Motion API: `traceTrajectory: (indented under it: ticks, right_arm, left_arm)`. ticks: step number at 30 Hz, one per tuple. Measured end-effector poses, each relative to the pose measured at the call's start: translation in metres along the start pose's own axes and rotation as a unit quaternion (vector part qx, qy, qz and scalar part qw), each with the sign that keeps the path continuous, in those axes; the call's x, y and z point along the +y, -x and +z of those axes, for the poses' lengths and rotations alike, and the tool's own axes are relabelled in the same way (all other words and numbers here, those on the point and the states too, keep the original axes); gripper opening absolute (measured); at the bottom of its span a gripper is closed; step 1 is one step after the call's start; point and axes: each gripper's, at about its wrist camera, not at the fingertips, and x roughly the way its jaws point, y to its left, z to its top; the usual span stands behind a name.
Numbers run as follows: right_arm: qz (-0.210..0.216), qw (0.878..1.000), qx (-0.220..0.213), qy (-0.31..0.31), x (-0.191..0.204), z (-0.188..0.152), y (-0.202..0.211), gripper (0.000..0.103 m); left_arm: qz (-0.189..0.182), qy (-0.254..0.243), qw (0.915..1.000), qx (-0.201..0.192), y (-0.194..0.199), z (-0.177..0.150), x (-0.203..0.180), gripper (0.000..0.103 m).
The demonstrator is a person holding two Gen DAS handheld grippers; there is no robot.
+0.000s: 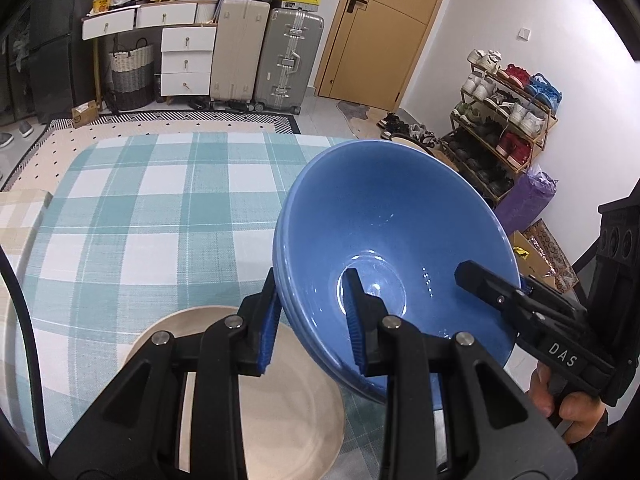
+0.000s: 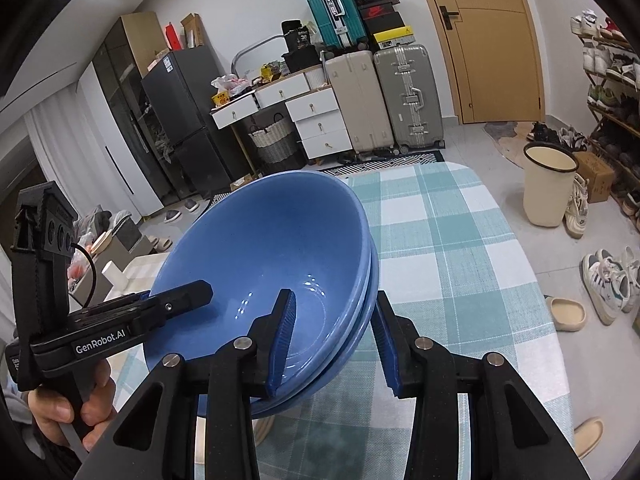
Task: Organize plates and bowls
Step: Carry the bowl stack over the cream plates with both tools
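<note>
Left wrist view. A nested stack of blue bowls is being held clear of the checked tablecloth, tilted so the inside is facing the camera. The left gripper is being kept narrow, clamped on the near left wall of the stack: one blue pad is lying on the outside, the other inside. The right gripper is being seen at the right rim, with one finger reaching over into the bowl. Two opposite grips are judged necessary because the stack is wide and smooth; a single pinch would be letting it swing. A cream plate is lying on the cloth directly below, near the table's front edge, probably the next item to be sorted or the base for the stack.

Right wrist view. The same bowls are being seen from the other side. The right gripper is being held at a moderate width, closed over the near right rim, where about three rims are showing, though the count is being blurred by the lens curve. The left gripper is entering from the left, gripped by a hand. The stack is hanging over the table's left half. A slip between nested bowls is judged the main risk.
</note>
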Motion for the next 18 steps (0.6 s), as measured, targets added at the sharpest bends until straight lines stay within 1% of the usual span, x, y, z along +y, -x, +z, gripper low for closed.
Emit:
traceTrajectory:
  ticks: [8, 18]
  right_arm:
    - [0.014, 1.000, 0.000, 0.023, 0.032, 0.001, 0.009, 0.039]
    - [0.040, 0.998, 0.012, 0.040, 0.070, -0.005, 0.003, 0.039]
  left_arm:
    - [0.018, 0.001, 0.9998, -0.012, 0.043, -0.007, 0.011, 0.026]
    - [0.050, 0.012, 0.9985, -0.019, 0.086, -0.022, 0.035, 0.026]
